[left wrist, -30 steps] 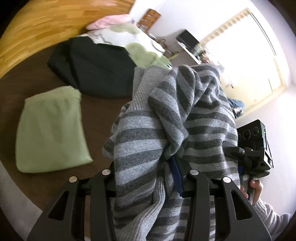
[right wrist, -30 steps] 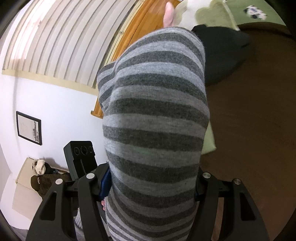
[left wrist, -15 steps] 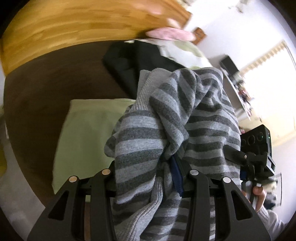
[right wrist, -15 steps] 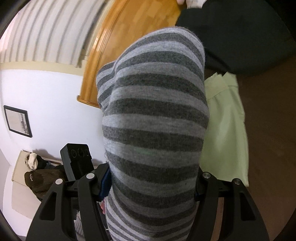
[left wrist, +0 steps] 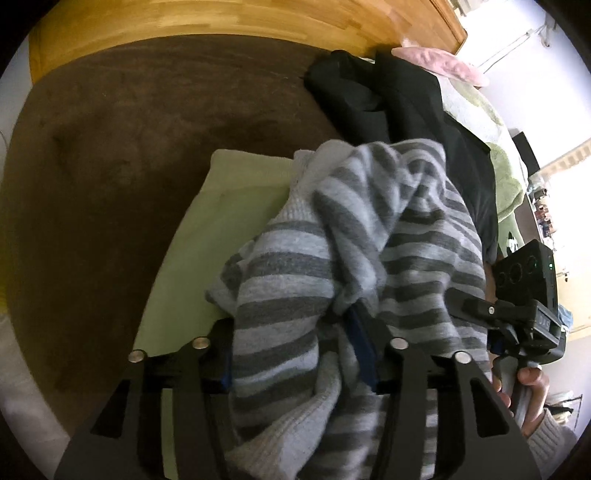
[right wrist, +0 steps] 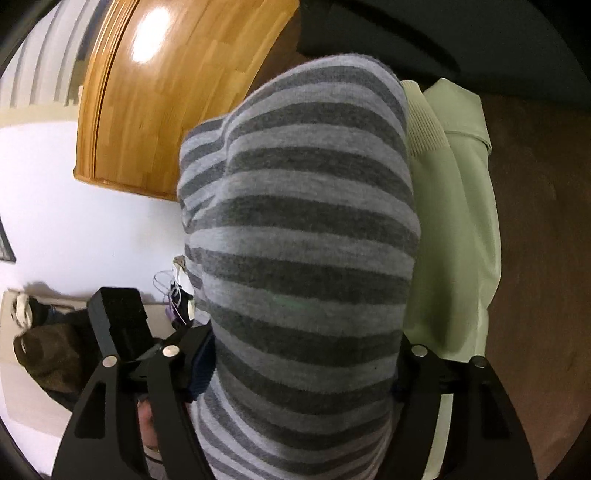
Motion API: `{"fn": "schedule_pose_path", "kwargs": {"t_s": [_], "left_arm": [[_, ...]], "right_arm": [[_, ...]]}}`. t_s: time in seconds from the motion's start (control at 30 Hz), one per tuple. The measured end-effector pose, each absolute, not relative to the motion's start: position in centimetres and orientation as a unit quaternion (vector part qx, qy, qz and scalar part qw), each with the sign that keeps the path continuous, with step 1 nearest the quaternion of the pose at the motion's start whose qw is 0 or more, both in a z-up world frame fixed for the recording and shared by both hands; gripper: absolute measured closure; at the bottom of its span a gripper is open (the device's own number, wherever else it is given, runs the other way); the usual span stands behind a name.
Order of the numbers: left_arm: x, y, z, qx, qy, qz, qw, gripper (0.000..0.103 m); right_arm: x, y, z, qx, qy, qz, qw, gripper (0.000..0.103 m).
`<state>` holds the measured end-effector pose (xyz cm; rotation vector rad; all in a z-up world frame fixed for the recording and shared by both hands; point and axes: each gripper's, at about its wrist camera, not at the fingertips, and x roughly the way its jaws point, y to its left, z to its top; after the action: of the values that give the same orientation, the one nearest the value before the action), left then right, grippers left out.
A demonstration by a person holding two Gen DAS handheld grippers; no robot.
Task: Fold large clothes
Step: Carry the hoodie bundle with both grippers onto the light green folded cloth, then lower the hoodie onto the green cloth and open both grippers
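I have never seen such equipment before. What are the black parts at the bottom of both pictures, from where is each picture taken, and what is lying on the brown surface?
There is no robot arm here. A person holds one hand-held gripper in each hand, and each gripper carries a wide-angle camera looking forward along its two fingers. The black parts at the bottom are those fingers.

One picture comes from the left gripper, the other from the right gripper. In the left view you also see the right gripper's camera box and the person's right hand.

Both pairs of jaws are closed on the same grey striped sweater, which bunches up between them and hides much of each view.

On the brown blanket lie a folded light green garment and, farther away, a dark garment. A wooden headboard stands behind.
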<state>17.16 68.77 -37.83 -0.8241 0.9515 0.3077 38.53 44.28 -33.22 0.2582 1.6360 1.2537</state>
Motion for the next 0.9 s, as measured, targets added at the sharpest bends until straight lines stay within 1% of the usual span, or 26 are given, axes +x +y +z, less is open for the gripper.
{"fn": "schedule_pose_path", "kwargs": {"t_s": [0.07,0.23,0.3,0.33,0.37,0.4,0.47,0.5,0.57,0.7,0.77,0.9], "left_arm": [[16.9,68.7,-38.4,-0.384,0.435,0.143,0.802,0.045],[17.0,68.7,-38.7,-0.385,0.421,0.147,0.808,0.044],[17.0,68.7,-38.6,-0.384,0.422,0.148,0.808,0.044],[16.9,68.8,-38.6,-0.384,0.422,0.147,0.808,0.043],[16.8,68.9,-38.4,-0.387,0.423,0.147,0.806,0.039],[16.6,69.0,-38.2,-0.388,0.424,0.147,0.805,0.036],[16.1,69.1,-36.9,-0.382,0.424,0.156,0.806,0.025],[15.8,69.0,-36.0,-0.37,0.422,0.164,0.811,0.023],[15.0,68.7,-33.8,-0.34,0.411,0.181,0.827,0.015],[13.4,67.8,-30.2,-0.318,0.391,0.188,0.843,0.011],[12.7,66.9,-28.9,-0.318,0.379,0.187,0.849,0.007],[12.1,64.0,-27.7,-0.321,0.368,0.177,0.854,0.007]], "right_arm": [[38.6,44.2,-33.4,0.104,0.678,0.526,0.503,0.029],[39.0,44.5,-34.1,0.097,0.672,0.531,0.507,0.028],[39.0,44.6,-33.6,0.093,0.673,0.528,0.509,0.027],[39.0,44.5,-33.3,0.087,0.672,0.524,0.516,0.025],[39.0,44.6,-32.3,0.078,0.669,0.518,0.527,0.013],[39.1,44.5,-31.4,0.055,0.665,0.505,0.548,0.005],[39.3,44.1,-29.7,0.024,0.653,0.504,0.565,0.005],[39.4,43.8,-29.0,0.008,0.646,0.501,0.576,0.005],[39.6,43.4,-27.0,-0.033,0.624,0.497,0.602,0.005],[39.5,43.0,-23.5,-0.089,0.576,0.502,0.64,0.005],[39.3,43.3,-21.9,-0.099,0.55,0.508,0.655,0.005],[38.3,44.4,-18.7,-0.103,0.502,0.544,0.664,0.006]]}}
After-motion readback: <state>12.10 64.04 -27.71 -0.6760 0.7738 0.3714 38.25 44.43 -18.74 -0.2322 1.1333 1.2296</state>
